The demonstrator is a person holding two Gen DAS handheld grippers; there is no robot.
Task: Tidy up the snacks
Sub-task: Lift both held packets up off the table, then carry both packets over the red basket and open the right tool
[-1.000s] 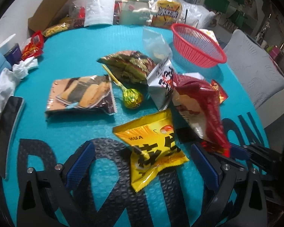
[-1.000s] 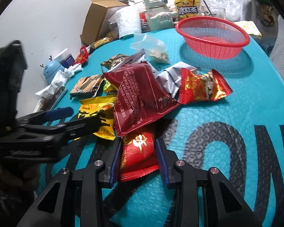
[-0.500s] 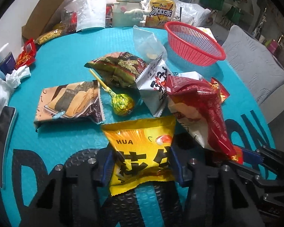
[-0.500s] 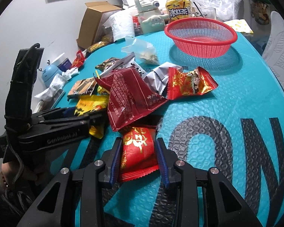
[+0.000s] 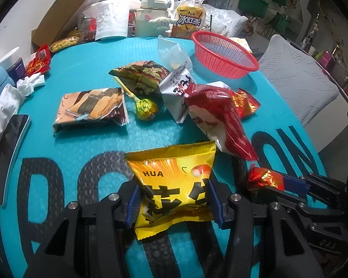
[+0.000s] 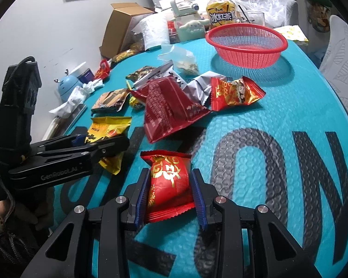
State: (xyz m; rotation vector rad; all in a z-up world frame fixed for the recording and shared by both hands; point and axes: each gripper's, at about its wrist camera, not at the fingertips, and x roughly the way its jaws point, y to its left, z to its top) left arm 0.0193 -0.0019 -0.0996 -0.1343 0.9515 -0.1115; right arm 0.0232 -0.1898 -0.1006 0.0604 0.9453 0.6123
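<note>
My left gripper (image 5: 174, 199) is shut on a yellow snack packet (image 5: 174, 176), its blue pads pressing both side edges just above the teal table mat (image 5: 85, 143). In the right wrist view the same gripper (image 6: 99, 141) comes in from the left with the yellow packet (image 6: 109, 127). My right gripper (image 6: 170, 195) is shut on a small red and gold packet (image 6: 169, 176), also seen at the right of the left wrist view as the red packet (image 5: 264, 178). A large dark red bag (image 6: 169, 106) lies just beyond both. The red mesh basket (image 6: 246, 46) stands empty at the far right.
Loose on the mat lie a biscuit packet (image 5: 92, 107), a gold lollipop (image 5: 146, 112), a brown-green packet (image 5: 143, 74), a white packet (image 5: 176, 92), a red-gold packet (image 6: 236, 92) and a clear bag (image 5: 171, 51). A cardboard box (image 6: 123, 27), kettle (image 5: 153, 16) and tea bottle (image 6: 221, 11) crowd the back; a phone (image 5: 9, 143) lies left.
The left gripper's jaws, wide open a second ago around the loose yellow packet, have closed on it. The right gripper has drawn its small red packet out from under the large red bag.
</note>
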